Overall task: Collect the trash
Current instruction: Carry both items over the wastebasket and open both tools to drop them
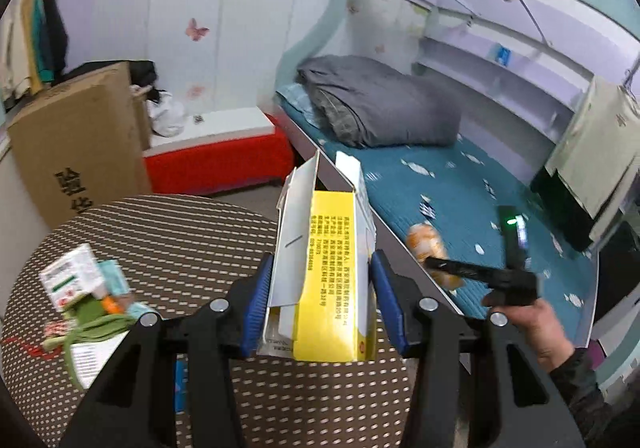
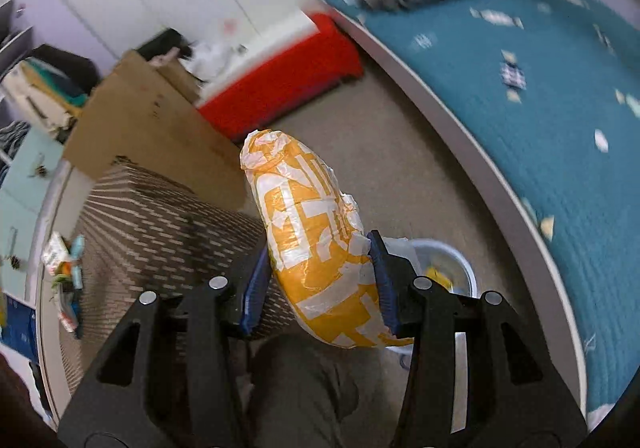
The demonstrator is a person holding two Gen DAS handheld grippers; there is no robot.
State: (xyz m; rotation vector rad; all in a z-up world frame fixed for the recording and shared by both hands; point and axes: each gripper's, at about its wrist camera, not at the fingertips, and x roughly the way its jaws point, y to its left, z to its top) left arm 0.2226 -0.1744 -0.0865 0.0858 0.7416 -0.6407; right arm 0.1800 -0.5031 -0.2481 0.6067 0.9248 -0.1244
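Note:
My left gripper [image 1: 320,300] is shut on an opened yellow and white carton [image 1: 332,268], held above the round dotted table [image 1: 192,240]. Small packets and wrappers [image 1: 84,288] lie in a heap on the table's left part. My right gripper [image 2: 318,284] is shut on a crumpled orange and white plastic bag [image 2: 316,244], held over the floor, with the table's edge to its left. Below and right of it a pale blue bin [image 2: 452,268] with scraps inside stands on the floor. In the left wrist view the right gripper [image 1: 436,262] shows over the bed's edge, held by a hand [image 1: 536,324], with the orange bag [image 1: 424,244] in it.
A bed with a teal cover [image 1: 460,184] and a grey duvet [image 1: 380,104] fills the right. A tall cardboard box [image 1: 80,144] and a red and white bench [image 1: 216,152] stand by the wall. A trouser leg [image 2: 304,388] is below the right gripper.

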